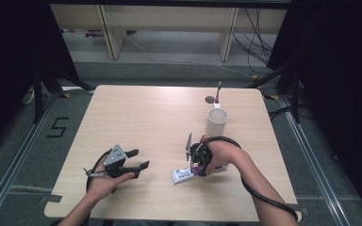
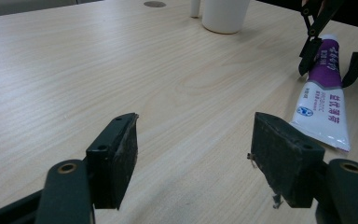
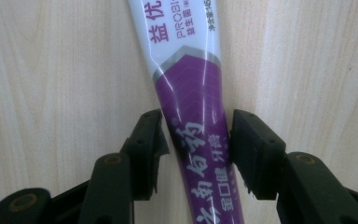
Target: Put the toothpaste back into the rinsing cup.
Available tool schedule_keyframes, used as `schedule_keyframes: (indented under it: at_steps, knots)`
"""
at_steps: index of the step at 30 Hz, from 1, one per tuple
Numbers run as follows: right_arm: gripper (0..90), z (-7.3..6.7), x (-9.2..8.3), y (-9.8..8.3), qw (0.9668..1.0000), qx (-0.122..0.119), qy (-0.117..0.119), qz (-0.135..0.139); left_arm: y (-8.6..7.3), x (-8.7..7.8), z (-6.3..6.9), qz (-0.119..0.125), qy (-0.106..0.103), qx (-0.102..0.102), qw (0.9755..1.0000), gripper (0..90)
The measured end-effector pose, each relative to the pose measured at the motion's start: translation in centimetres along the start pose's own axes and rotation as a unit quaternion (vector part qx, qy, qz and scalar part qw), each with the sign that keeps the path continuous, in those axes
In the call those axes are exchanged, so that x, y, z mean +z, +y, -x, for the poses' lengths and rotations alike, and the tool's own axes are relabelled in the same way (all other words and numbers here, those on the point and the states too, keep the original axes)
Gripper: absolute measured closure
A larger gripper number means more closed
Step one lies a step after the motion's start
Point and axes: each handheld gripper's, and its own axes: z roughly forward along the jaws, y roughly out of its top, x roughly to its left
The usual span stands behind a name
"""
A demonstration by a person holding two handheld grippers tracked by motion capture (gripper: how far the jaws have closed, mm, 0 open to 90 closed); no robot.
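Note:
A white and purple toothpaste tube [image 1: 184, 175] [image 2: 324, 93] [image 3: 191, 93] lies flat on the wooden table [image 1: 146, 117], near its front edge. My right gripper [image 1: 197, 167] [image 3: 198, 140] points down over the tube's purple end, one jaw on each side. The pads stand close to the tube's sides without squeezing it. The left gripper view shows that same right gripper [image 2: 331, 63] with a gap at one jaw. My left gripper [image 1: 138, 159] [image 2: 193, 149] rests low over the table at the front left, open, with nothing between its jaws.
A white cup [image 1: 216, 121] [image 2: 225, 14] stands at the back right of the table. Behind it a toothbrush [image 1: 218, 92] stands upright in a small white base, beside a round cable hole [image 1: 210, 99]. Black curtains and stands flank the table.

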Motion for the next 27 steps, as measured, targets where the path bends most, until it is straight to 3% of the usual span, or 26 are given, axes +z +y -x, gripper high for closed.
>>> schedule_keyframes:
  at_steps: [1, 4, 5, 6, 8, 9, 13, 14, 17, 19, 21, 27]
  knots:
    - [54.6, -0.07, 0.03, 0.1, 1.0, 0.007, 0.005, -0.002, -0.01, -0.01, -0.01, -0.001, 0.001, 0.0, 1.0, 31.7]
    - [55.1, 0.09, 0.28, 0.22, 1.0, -0.003, 0.007, 0.001, -0.02, -0.05, -0.01, -0.002, 0.002, 0.0, 1.0, 31.7]
    - [55.4, -0.06, 0.22, 0.32, 0.9999, 0.007, 0.005, -0.006, -0.02, -0.05, -0.01, -0.002, 0.002, 0.0, 1.0, 31.6]
    - [55.7, 0.14, 0.4, 0.3, 1.0, -0.007, 0.005, -0.002, -0.05, -0.05, -0.03, -0.005, 0.002, 0.002, 1.0, 31.6]
    - [56.0, 0.03, 0.32, 0.37, 0.9999, 0.002, 0.007, -0.007, -0.06, -0.05, -0.02, -0.005, 0.002, 0.002, 1.0, 31.6]
    - [57.1, 0.19, 0.44, 0.3, 1.0, -0.008, 0.005, -0.001, -0.09, -0.01, -0.04, -0.005, 0.0, 0.002, 1.0, 31.6]
    - [59.4, 0.15, 0.41, 0.27, 1.0, 0.001, 0.007, -0.005, -0.11, 0.03, 0.02, -0.008, 0.001, 0.002, 1.0, 31.6]
    - [60.0, 0.25, 0.48, 0.24, 0.9999, -0.008, 0.006, -0.002, -0.11, 0.03, 0.02, -0.008, 0.001, 0.002, 1.0, 31.6]
    - [62.2, 0.21, 0.41, 0.28, 0.9999, 0.004, 0.01, -0.006, -0.14, 0.11, -0.02, -0.006, -0.003, 0.001, 1.0, 31.6]
    - [62.7, 0.44, 0.56, 0.19, 0.9999, -0.005, 0.012, 0.002, -0.16, 0.12, -0.03, -0.005, -0.003, 0.001, 1.0, 31.5]
    - [63.3, 0.33, 0.4, 0.26, 0.9998, 0.013, 0.013, -0.006, -0.19, 0.08, -0.04, -0.009, 0.001, 0.003, 1.0, 31.5]
    - [62.9, 0.5, 0.54, 0.21, 0.9999, 0.009, 0.015, 0.0, -0.23, 0.1, -0.04, -0.009, 0.001, 0.002, 1.0, 31.5]
